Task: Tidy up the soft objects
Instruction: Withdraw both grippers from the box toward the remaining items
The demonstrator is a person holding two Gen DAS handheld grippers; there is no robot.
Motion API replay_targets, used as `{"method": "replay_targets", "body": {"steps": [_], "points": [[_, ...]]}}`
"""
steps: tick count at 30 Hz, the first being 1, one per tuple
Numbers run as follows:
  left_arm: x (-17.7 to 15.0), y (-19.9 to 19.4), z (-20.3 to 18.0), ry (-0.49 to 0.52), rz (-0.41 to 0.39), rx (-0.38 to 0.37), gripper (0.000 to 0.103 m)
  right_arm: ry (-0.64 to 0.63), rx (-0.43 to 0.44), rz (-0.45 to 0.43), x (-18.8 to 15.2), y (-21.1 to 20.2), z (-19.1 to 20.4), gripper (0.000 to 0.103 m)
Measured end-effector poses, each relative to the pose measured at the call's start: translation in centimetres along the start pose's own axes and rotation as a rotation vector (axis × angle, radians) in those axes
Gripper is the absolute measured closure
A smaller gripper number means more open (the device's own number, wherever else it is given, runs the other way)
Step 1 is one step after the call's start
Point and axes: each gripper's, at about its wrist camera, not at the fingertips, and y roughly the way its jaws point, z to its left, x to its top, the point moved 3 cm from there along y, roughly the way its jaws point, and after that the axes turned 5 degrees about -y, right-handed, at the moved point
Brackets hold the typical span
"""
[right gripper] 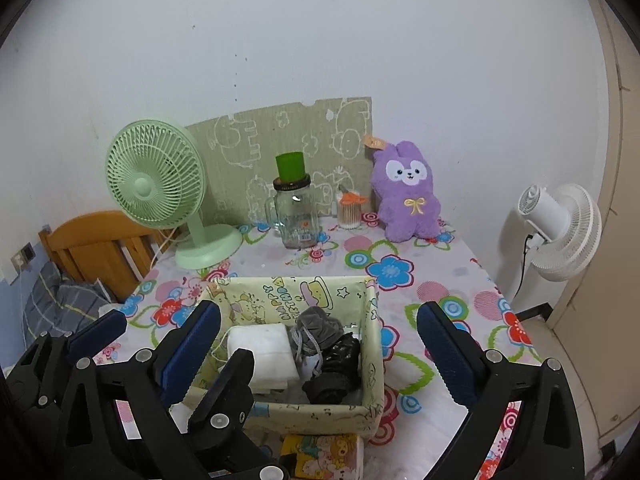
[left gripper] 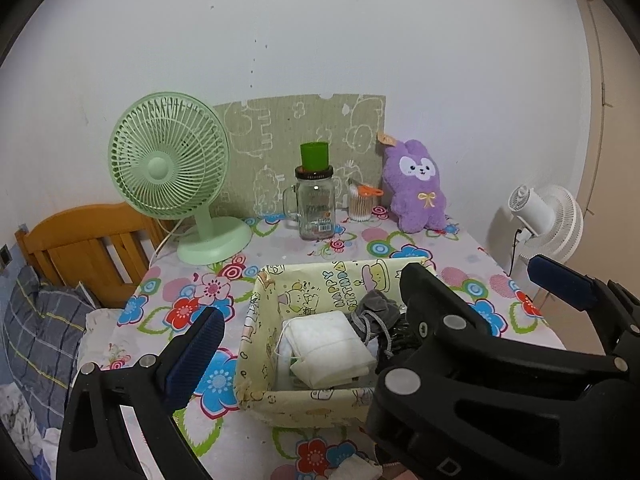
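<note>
A pale yellow fabric basket [left gripper: 256, 332] [right gripper: 374, 364] stands on the flowered table. In it lie a white folded cloth [left gripper: 332, 346] [right gripper: 266, 354], a grey drawstring pouch [left gripper: 376, 310] [right gripper: 316, 326] and a black bundle [right gripper: 336, 372]. A purple plush rabbit [left gripper: 416, 188] [right gripper: 406, 192] leans at the back wall. My left gripper [left gripper: 308, 310] is open and empty over the basket's near side; it also shows at the left of the right wrist view [right gripper: 180, 342]. My right gripper [right gripper: 320, 348] is open and empty, straddling the basket. Its blue-padded finger [left gripper: 560, 282] shows in the left wrist view.
At the back stand a green desk fan [left gripper: 168, 168] [right gripper: 154, 184], a glass jar [left gripper: 316, 208] [right gripper: 296, 216] topped by a green cup, and a cotton swab box [left gripper: 362, 202]. A white fan [right gripper: 560, 232] stands right of the table. A printed pouch [right gripper: 324, 454] lies near the front edge.
</note>
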Motion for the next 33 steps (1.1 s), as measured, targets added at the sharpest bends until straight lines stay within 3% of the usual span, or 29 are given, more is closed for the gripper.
{"method": "replay_targets", "body": {"steps": [10, 33], "points": [[-0.5, -3.0, -0.3, 0.010, -0.048, 0.009, 0.002, -0.003, -0.047, -0.040, -0.5, -3.6, 0.1, 0.000], [-4.2, -6.7, -1.2, 0.007, -0.044, -0.056, 0.000, 0.006, -0.077, -0.054, -4.3, -8.6, 0.0, 0.000]]}}
